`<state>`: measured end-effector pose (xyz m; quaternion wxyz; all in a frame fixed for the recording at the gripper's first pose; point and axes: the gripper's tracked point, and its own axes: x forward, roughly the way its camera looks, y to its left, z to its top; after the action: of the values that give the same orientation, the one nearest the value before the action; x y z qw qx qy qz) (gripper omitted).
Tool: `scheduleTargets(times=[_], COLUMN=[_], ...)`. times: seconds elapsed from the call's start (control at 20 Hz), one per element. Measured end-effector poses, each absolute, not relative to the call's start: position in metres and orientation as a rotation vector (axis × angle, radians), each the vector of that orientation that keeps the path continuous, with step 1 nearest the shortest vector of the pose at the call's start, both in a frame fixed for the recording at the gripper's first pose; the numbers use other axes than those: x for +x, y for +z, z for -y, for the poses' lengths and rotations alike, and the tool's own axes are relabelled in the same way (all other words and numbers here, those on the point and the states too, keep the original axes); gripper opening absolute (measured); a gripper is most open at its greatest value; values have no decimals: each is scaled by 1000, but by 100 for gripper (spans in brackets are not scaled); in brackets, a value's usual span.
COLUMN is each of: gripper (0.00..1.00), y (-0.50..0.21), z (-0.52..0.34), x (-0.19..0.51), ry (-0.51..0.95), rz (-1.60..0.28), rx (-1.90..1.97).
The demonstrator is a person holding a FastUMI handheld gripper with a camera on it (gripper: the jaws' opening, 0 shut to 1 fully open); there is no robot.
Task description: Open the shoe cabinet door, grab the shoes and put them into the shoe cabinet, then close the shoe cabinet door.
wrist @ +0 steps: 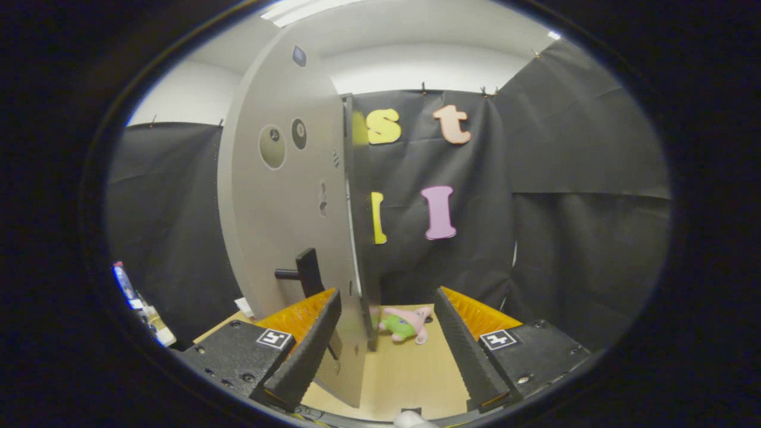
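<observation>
The grey shoe cabinet door [279, 208] stands swung open and I see it almost edge-on. Its free edge [358, 249] runs down between my fingers, close to the left one. A black lever handle [306, 272] sticks out of the door's face just above the left fingertip. My gripper [387, 295] is open wide, and the right finger is well clear of the door. On the wooden tabletop [410, 368], just beyond the fingers, lies a small pink and green plush shoe [404, 323]. The inside of the cabinet is hidden behind the door.
Black cloth walls close the booth behind and on both sides. A few small colourful items [135, 300] sit at the far left edge of the table. A white object [410, 419] peeks in at the near edge, below the fingers.
</observation>
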<state>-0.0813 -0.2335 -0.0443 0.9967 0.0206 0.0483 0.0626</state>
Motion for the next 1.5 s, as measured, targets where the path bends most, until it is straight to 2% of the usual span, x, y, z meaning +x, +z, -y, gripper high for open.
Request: scheduleTargets(times=[0.5, 0.75, 1.05, 1.5], gripper=[96, 96, 96, 96], y=[-44, -46, -44, -62], z=[211, 161, 115, 4], x=[-83, -92, -85, -49], ry=[149, 155, 54, 138], rz=[-89, -100, -82, -104], rx=[14, 32, 24, 26])
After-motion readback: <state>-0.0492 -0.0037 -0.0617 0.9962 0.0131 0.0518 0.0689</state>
